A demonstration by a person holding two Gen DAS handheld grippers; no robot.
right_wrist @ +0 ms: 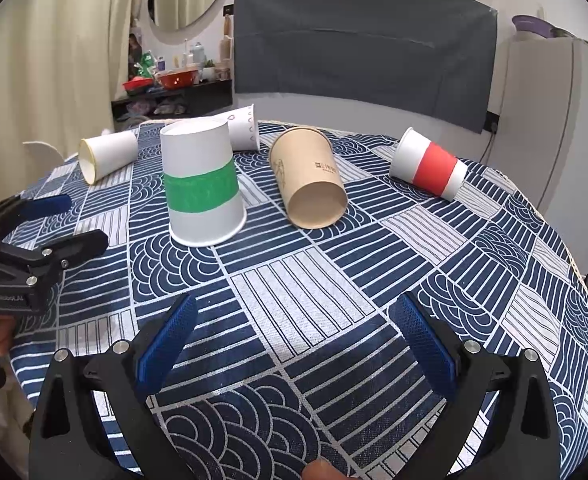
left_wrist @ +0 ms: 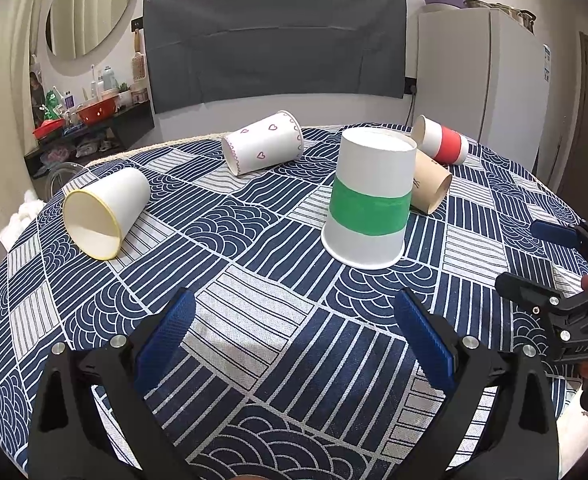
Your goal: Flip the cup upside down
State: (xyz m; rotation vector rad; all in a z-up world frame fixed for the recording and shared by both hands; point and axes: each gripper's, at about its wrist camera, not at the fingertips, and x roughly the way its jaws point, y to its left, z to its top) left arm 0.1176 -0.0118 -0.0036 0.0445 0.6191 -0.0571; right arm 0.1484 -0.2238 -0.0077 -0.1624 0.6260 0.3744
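Cups are being surveyed: green-banded cup [left_wrist: 368, 200] is already standing inverted, both left gripper [left_wrist: 294, 328] and right gripper [right_wrist: 294, 332] being held apart, empty; brown cup [right_wrist: 308, 178] is probably being lined up.

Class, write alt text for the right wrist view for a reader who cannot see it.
A white paper cup with a green band stands upside down on a blue-and-white patterned tablecloth, with four other paper cups lying on their sides around it. The open right gripper holds nothing.

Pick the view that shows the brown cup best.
Right wrist: the brown cup lies on its side fully exposed, open mouth and printing visible. In the left wrist view, the green-banded cup hides most of it.
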